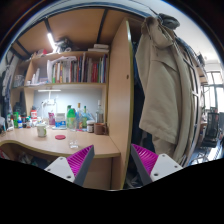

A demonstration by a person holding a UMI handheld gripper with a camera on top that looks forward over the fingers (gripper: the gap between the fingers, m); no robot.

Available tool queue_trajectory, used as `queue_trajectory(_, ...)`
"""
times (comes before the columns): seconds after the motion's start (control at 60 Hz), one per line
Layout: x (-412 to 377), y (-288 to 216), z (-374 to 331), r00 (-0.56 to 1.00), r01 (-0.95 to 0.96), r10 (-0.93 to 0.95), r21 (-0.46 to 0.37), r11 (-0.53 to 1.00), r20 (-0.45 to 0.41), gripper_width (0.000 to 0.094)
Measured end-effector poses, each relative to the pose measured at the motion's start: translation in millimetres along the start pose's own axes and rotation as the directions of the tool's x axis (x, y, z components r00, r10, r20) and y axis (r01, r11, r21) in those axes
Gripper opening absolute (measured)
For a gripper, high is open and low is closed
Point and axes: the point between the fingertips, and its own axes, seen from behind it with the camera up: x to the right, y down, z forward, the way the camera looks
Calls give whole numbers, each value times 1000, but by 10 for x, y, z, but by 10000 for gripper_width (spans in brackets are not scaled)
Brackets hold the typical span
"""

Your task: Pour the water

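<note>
Two pink pads flank an empty gap: the hand-held gripper [114, 163] is open, holding nothing. Bottles [72, 117] and a cup [41, 130] stand on the desk [50, 146] well beyond it, under a bookshelf [78, 70].

Wooden desk [40, 145] under a bookshelf [75, 68]; coat [165, 75] hanging beside.

Magenta pads [84, 158] line the gripper's white fingers, while beyond them the pale wooden desk [45, 145] carries a green bottle [71, 117], above it a wooden shelf [75, 84] holds multicoloured books, and right of the desk hangs a beige coat [168, 75].
</note>
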Motion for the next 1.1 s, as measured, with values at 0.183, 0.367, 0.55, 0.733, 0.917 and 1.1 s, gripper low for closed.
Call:
queue_trajectory(0.183,23,-3,143,1000,-2,2,-5,1000,-6,821)
queue_trajectory(0.367,-118,3,464,1000,-9,9,3,1000,22,820)
queue_trajectory(0.55,-733,26,1006,994,-11,11,5,1000,113,829)
queue_trajectory(0.733,-1675,82,1763,975,-23,17,23,999,222,825)
queue_trajectory(0.917,-2326,176,2573,976,20,-28,40,999,217,826)
queue_trajectory(1.1,-2411,208,3203,994,11,-16,49,999,109,817)
